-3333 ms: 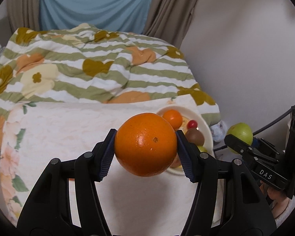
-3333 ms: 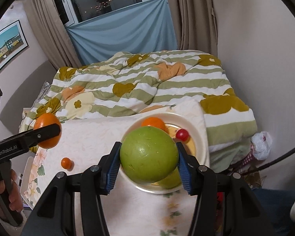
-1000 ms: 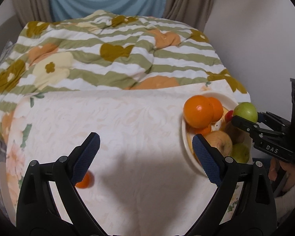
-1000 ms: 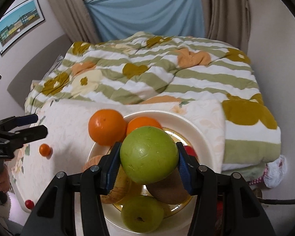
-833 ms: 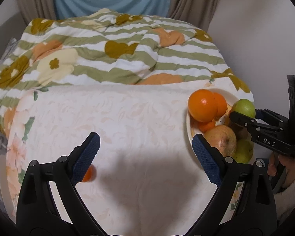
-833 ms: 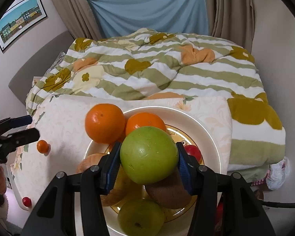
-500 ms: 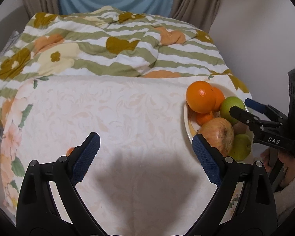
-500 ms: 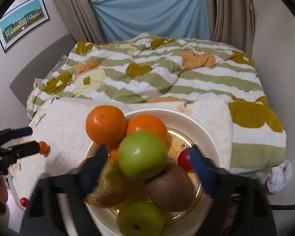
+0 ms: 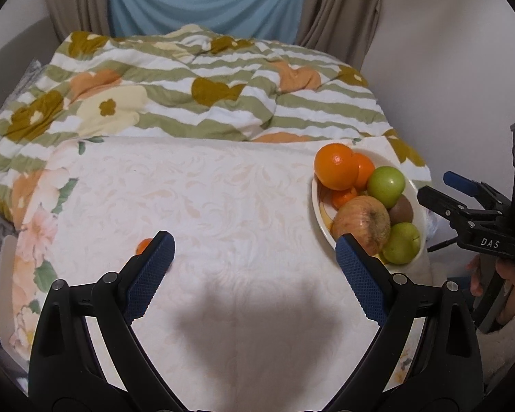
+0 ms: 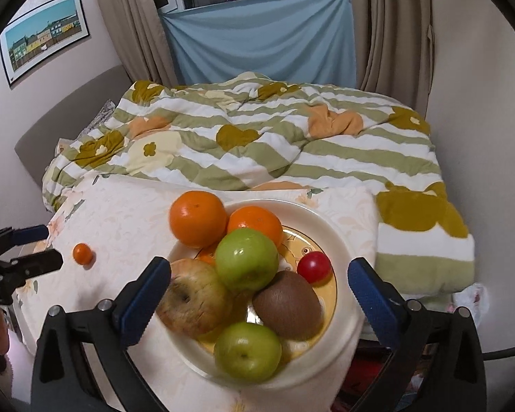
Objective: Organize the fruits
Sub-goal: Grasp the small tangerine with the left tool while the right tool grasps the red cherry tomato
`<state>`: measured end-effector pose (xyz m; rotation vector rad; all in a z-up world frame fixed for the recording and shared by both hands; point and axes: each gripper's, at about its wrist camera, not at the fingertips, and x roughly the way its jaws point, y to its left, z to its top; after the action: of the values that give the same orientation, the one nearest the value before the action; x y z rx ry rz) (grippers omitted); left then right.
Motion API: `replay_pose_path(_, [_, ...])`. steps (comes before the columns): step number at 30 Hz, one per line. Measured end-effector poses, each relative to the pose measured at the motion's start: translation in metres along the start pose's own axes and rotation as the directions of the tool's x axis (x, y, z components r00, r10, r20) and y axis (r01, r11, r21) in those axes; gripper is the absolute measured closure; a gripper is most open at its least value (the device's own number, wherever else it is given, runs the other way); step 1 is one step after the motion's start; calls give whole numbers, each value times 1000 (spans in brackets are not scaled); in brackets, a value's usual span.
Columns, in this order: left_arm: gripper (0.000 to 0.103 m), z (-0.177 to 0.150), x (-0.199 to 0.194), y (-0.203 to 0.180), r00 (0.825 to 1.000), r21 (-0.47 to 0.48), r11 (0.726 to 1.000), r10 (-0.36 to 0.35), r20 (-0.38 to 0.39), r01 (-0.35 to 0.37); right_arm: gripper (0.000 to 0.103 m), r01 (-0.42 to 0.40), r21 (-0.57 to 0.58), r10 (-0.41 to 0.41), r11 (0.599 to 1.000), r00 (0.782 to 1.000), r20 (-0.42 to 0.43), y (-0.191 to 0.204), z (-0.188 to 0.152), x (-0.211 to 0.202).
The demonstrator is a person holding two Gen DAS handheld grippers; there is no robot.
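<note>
- Fruit piled on the round cream plate with the yellow centre (image 10: 329, 237), at the right end of the pale floral-cloth table (image 9: 223, 206): big round orange (image 10: 198, 218), smaller orange (image 10: 257, 221) touching it, upper green apple (image 10: 246, 259) sitting on top of the heap, blotchy yellow-brown apple (image 10: 192, 298), brown fuzzy kiwi (image 10: 286, 304), lower green apple (image 10: 247, 352) at the near rim, small red cherry tomato (image 10: 314, 267).
- Right gripper (image 10: 259, 300) hangs over the plate, its jaws opening wide with nothing pressed between the blue pads; the upper green apple lies free between and beyond them.
- Left gripper (image 9: 255, 266) spread wide, empty, above bare cloth.
- Left to gather, as you can judge it: tiny round orange fruit (image 10: 83, 253) alone on the cloth, well apart from the plate, just beside the left gripper's left finger (image 9: 149, 274) in the left wrist view.
- Handling guess: that tiny fruit is light, smooth-skinned, round, so it will likely roll or squirt out if you pinch off-centre. Take it across its widest middle, pads level with the cloth, and close gently; the skin probably bruises or splits under a hard squeeze.
- Heap on the plate looks loosely balanced; the upper green apple rests on rounded neighbours and could roll off if nudged. Set anything new into a gap near the rim, not on the crown.
- Kiwi and tomato look soft; avoid dropping onto them.
</note>
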<state>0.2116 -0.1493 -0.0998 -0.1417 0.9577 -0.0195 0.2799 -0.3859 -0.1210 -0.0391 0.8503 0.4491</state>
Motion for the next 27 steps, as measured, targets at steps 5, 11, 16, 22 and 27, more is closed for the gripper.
replay_pose_path(5, [1, -4, -28, 9, 1000, 0, 1000, 18, 23, -18, 0, 18, 14, -18, 1000, 1000, 7, 13, -1, -27])
replay_pose_path(11, [1, -7, -67, 27, 998, 4, 999, 34, 46, -34, 0, -10, 12, 10, 1000, 1000, 13, 39, -1, -57])
replay_pose_path(16, [1, -6, -92, 48, 997, 39, 999, 20, 75, -23, 0, 2, -2, -2, 1000, 1000, 18, 69, -4, -79])
replay_pose_path(22, [1, 2, -94, 88, 997, 102, 994, -36, 63, 29, 0, 76, 19, -77, 997, 996, 46, 115, -14, -92])
replay_pose_path(27, [1, 15, -85, 124, 992, 198, 973, -125, 11, 121, 0, 150, 100, -153, 984, 988, 24, 157, -26, -89])
